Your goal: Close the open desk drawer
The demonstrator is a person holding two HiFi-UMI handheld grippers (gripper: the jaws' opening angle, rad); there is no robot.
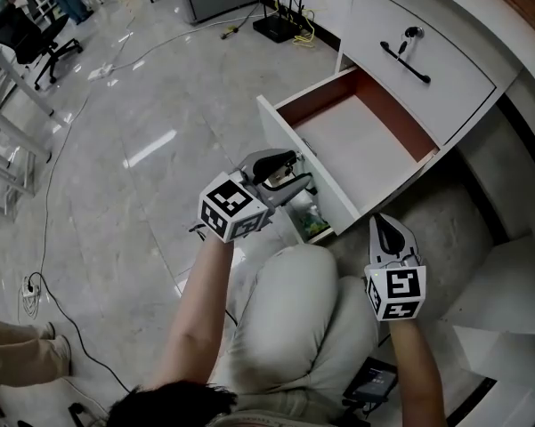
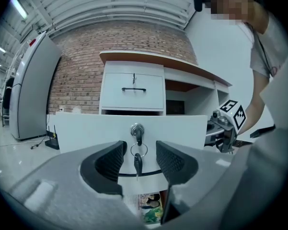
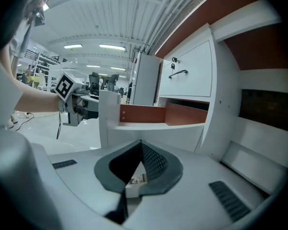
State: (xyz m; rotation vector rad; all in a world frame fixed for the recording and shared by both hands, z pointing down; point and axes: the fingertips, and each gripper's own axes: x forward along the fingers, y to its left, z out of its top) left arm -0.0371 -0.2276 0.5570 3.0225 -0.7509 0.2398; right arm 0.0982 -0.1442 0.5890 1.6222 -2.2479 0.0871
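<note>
White drawer front (image 2: 86, 128) dead ahead — left gripper (image 2: 140, 152) jaws apart, empty; right gripper (image 3: 141, 145) pinched closed. Push flat beside lock (image 2: 137, 130), off dangling key (image 2: 138, 163) — stay square.

Open office hall: brick wall (image 2: 86, 71), polished floor (image 1: 142, 132), swivel chair (image 1: 31, 34), white desk (image 1: 463, 7).

The right gripper (image 3: 140, 143), jaws together and empty, faces the open drawer (image 3: 155, 115).
</note>
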